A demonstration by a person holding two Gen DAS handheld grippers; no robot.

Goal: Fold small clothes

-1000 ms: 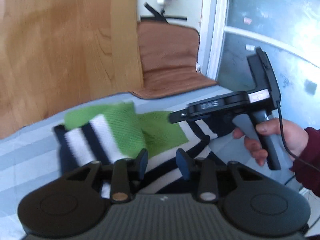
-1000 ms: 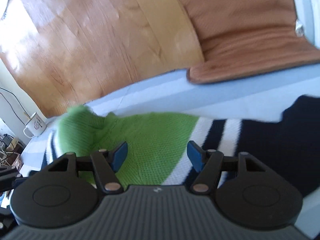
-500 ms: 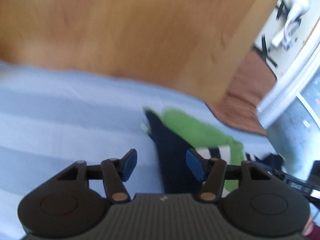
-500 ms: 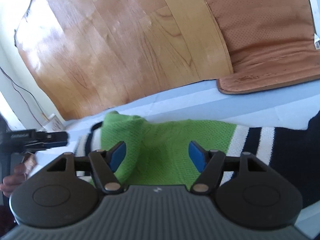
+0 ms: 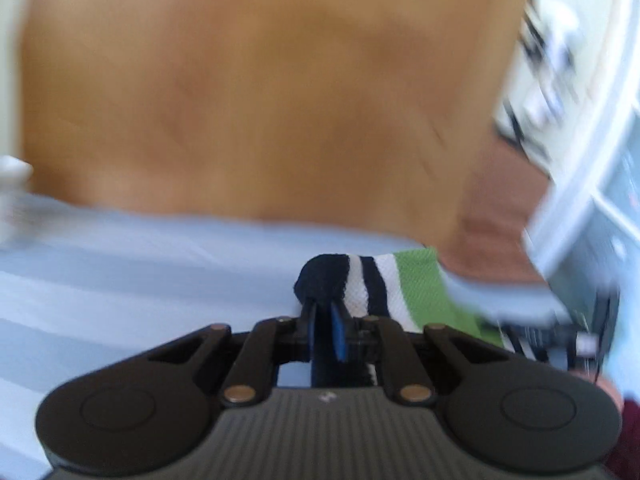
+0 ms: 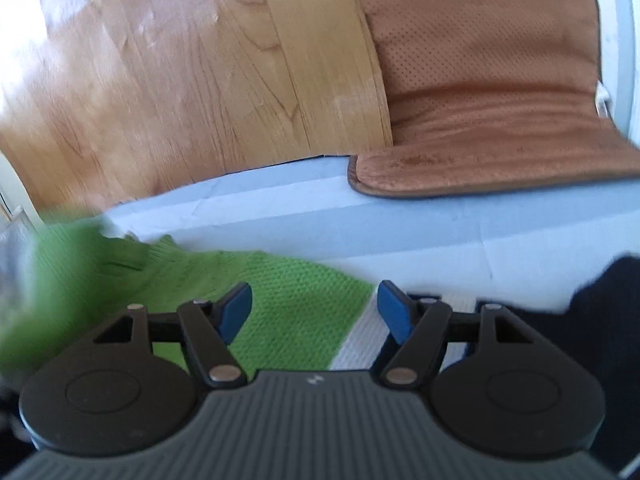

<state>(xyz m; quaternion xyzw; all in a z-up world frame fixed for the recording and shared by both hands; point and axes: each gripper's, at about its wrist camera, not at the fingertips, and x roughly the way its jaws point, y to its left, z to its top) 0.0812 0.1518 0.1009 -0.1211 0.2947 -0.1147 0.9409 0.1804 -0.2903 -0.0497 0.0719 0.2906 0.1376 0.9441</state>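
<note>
Two views are blurring; left hand-held gripper (image 5: 323,322) is pinching the sweater (image 5: 384,288), right hand-held gripper (image 6: 315,312) is gaping wide.

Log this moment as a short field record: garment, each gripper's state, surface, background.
garment: green, white and navy striped knit sweater, lying partly bunched
left gripper: shut on the sweater's navy cuff end
right gripper: open, over the green part, holding nothing
surface: pale blue striped sheet
background: wooden board with a brown cushion beside it
image quality: left wrist view motion-blurred
</note>
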